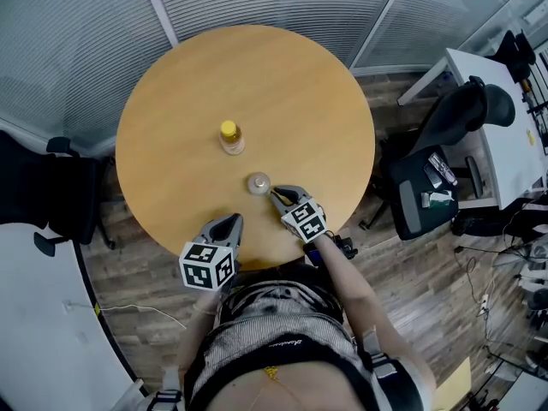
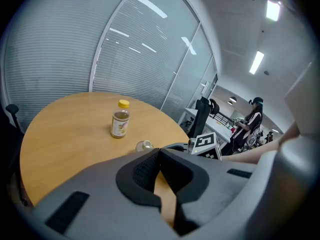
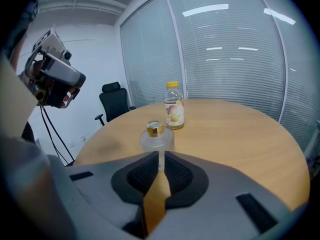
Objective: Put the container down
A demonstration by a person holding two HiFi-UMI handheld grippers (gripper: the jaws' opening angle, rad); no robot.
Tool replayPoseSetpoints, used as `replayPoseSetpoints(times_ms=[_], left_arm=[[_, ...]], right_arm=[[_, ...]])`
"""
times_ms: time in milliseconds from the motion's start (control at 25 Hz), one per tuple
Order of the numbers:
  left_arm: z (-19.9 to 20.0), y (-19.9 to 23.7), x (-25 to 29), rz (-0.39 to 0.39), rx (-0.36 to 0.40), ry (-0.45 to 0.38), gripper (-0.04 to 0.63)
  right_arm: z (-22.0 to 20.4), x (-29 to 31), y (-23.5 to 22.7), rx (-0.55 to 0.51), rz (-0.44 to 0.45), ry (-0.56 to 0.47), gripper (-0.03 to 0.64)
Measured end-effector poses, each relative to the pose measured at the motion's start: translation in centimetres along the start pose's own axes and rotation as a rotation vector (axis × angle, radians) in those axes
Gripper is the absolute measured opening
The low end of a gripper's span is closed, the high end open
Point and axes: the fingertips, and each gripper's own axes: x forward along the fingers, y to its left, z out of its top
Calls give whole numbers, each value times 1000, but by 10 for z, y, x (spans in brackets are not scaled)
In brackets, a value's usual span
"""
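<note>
A small frosted glass container (image 1: 258, 182) with a gold cap stands upright on the round wooden table (image 1: 171, 101). My right gripper (image 1: 276, 193) sits just behind it. In the right gripper view the container (image 3: 157, 135) stands just past the tips of that gripper (image 3: 161, 155). The jaws are drawn together, with nothing between them and no contact with the container. A yellow-capped drink bottle (image 1: 230, 138) stands farther in, seen also as the bottle (image 3: 173, 111). My left gripper (image 1: 233, 221) hovers by the table's near edge, shut and holding nothing (image 2: 159, 151).
A black office chair (image 1: 437, 178) stands to the right of the table, and another chair (image 1: 51, 187) to the left. A white desk (image 1: 505, 127) with clutter is at the far right. Glass walls with blinds run behind the table. A person (image 2: 250, 126) stands in the far office.
</note>
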Motion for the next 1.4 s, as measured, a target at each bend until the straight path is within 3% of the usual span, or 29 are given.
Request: replayPoseSetpoints(times_ms=[720,1400], left_arm=[[2,-9,9,8,11,3,21],[24,-38,-2,-37,46,-73,21]], right_arm=[[35,-38,30,4,159,40,29],[102,-102,59,23,165,-142,29]])
